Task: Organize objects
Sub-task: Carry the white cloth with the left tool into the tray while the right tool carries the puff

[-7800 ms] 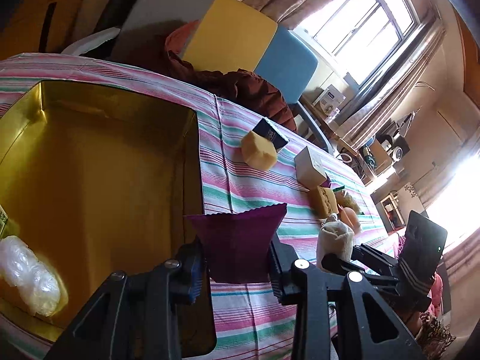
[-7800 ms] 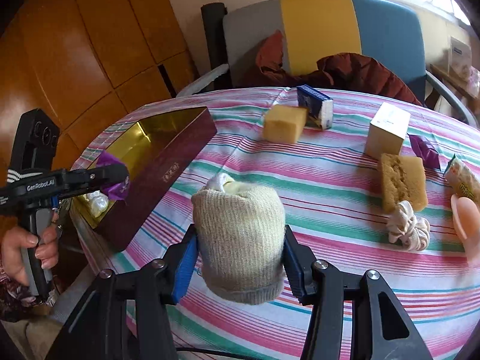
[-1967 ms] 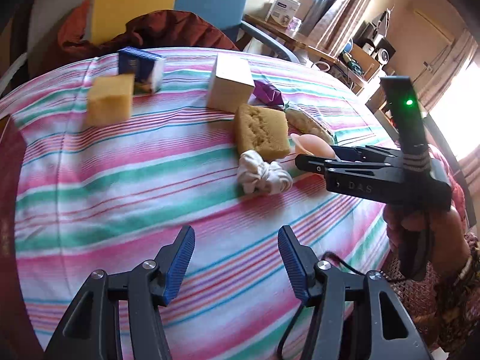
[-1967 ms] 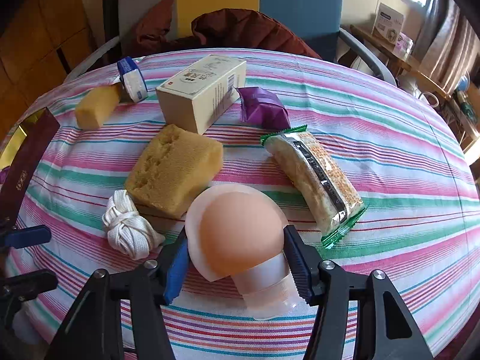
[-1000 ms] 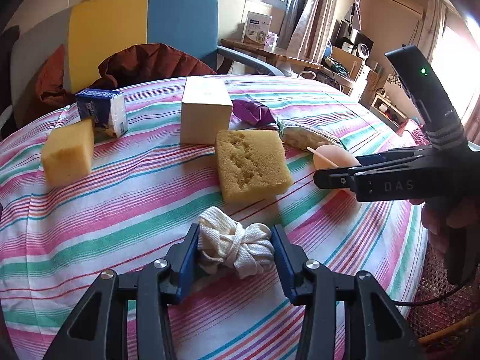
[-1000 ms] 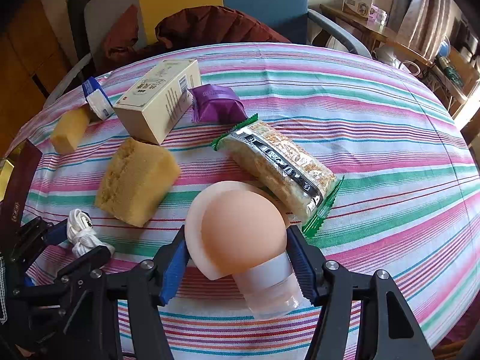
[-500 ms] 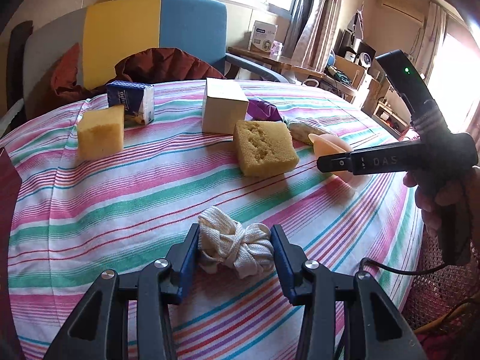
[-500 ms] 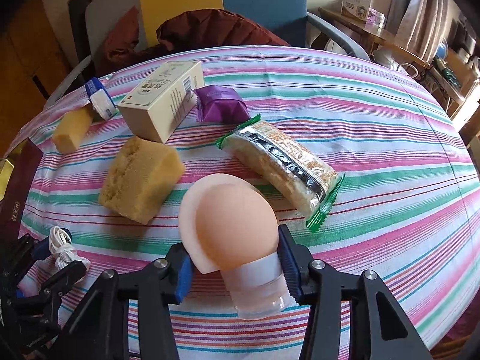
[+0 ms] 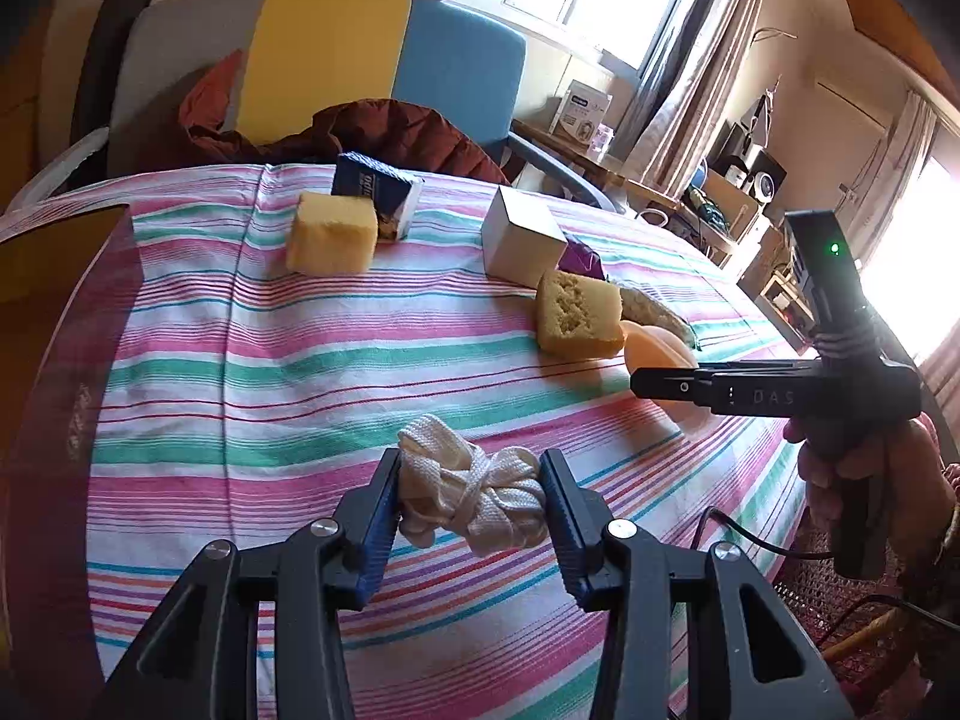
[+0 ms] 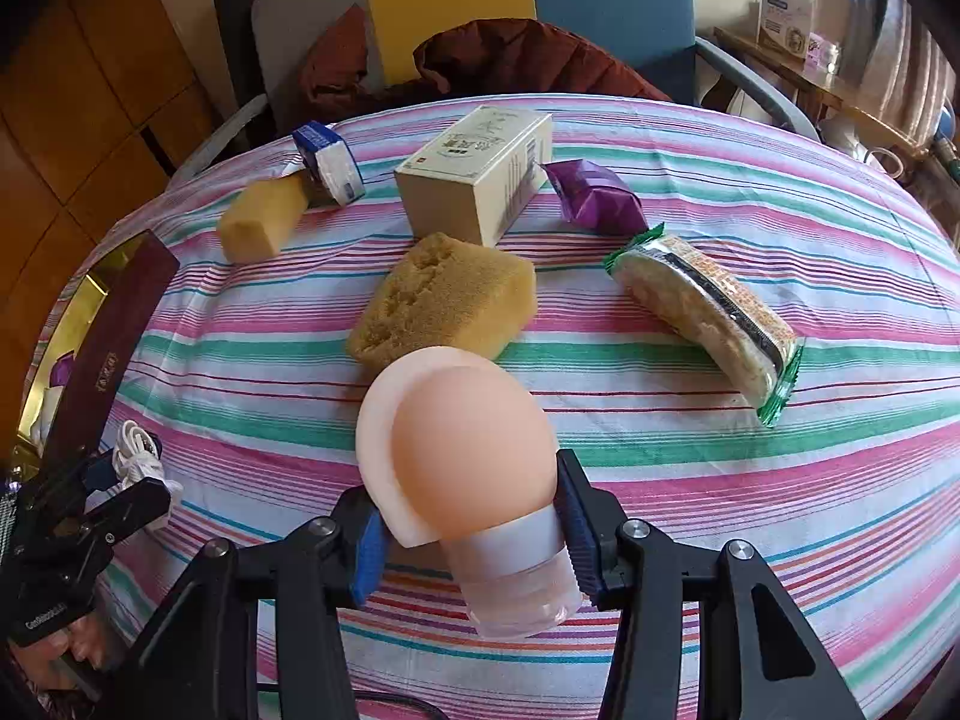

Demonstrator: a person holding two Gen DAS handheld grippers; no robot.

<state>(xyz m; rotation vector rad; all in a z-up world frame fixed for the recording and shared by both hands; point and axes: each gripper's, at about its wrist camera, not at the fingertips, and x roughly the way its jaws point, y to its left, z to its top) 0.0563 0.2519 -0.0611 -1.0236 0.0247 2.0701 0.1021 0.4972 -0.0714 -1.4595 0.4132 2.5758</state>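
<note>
Shoelace bundle (image 9: 474, 495) pinched in left tool (image 9: 471, 501) (angled downward); right tool (image 10: 468, 516) pinches peach-capped bottle (image 10: 480, 480).

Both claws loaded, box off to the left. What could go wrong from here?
1. The left claw pinches a soft white knotted cord bundle; a loose loop could slip free or snag in transit.
2. The right claw grips only the clear base of the peach dome-topped bottle; top-heavy, it may tilt or slide out.
3. Both loads probably go to the maroon gold-lined box, so the claws could collide at its rim.
</note>
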